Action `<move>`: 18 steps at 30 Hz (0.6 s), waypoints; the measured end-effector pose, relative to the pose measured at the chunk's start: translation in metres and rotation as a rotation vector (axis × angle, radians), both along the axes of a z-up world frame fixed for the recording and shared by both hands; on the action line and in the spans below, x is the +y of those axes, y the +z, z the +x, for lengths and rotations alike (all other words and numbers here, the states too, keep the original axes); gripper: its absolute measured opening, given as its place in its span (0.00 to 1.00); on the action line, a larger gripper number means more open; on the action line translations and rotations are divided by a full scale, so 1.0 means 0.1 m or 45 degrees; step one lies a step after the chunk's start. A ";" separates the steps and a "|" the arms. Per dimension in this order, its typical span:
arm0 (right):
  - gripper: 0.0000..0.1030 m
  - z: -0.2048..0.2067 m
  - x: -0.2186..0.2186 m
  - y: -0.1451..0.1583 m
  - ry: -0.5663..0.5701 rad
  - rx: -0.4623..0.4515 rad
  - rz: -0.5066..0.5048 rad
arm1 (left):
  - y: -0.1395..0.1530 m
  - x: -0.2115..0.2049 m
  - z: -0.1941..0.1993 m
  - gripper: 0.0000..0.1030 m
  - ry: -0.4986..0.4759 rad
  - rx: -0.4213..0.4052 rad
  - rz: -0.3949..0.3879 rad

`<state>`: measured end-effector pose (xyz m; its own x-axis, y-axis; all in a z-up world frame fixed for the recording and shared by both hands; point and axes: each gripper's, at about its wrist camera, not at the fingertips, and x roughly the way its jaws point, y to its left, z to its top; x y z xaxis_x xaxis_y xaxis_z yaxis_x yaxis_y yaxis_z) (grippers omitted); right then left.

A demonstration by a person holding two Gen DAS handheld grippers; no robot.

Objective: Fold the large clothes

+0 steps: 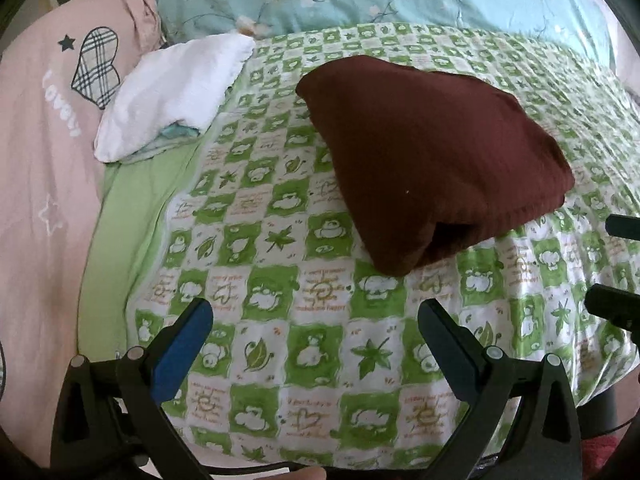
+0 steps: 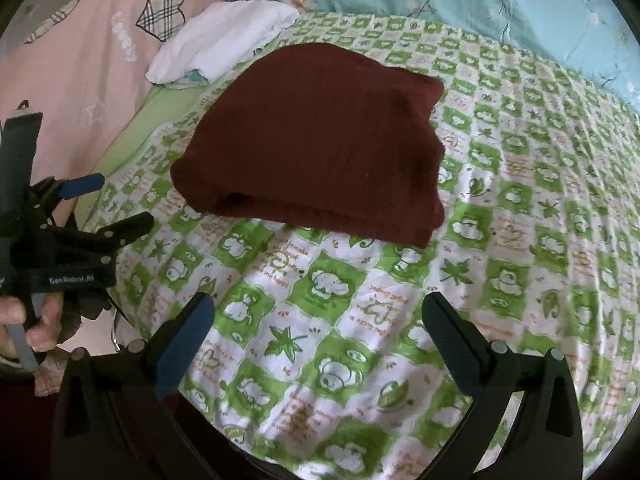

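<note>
Left wrist view: left gripper (image 1: 316, 318) jaws stood wide apart, empty; the folded maroon garment (image 1: 432, 160) lay on the bed (image 1: 320, 360) ahead of the jaws, apart from them.
Right wrist view: right gripper (image 2: 318, 314) jaws likewise spread, holding nothing; garment ahead of the jaws, clear of them.
Risk: a careless grab at the thick open edge facing the jaws might have pulled layers loose, undoing the fold.
Only in right view: a hand (image 2: 24, 320) holding the left gripper.
Only in left view: more of the white folded cloth (image 1: 172, 92), beyond the left jaw.
</note>
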<state>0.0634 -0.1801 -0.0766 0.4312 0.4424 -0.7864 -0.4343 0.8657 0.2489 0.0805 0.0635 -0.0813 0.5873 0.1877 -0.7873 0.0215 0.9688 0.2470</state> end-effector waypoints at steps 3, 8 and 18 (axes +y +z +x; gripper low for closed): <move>1.00 0.07 0.00 0.01 -0.010 -0.001 0.008 | 0.00 0.01 0.07 1.00 0.017 0.018 -0.004; 1.00 0.18 0.00 0.05 -0.012 -0.004 0.026 | 0.02 0.04 0.15 1.00 0.022 0.022 -0.035; 1.00 0.40 0.02 0.16 0.000 -0.014 0.060 | 0.17 0.01 0.24 1.00 0.000 -0.022 -0.069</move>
<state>0.1032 -0.1780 -0.0605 0.4396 0.4784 -0.7602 -0.4369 0.8534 0.2844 0.1040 0.0647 -0.0644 0.6011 0.1448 -0.7859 0.0180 0.9807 0.1945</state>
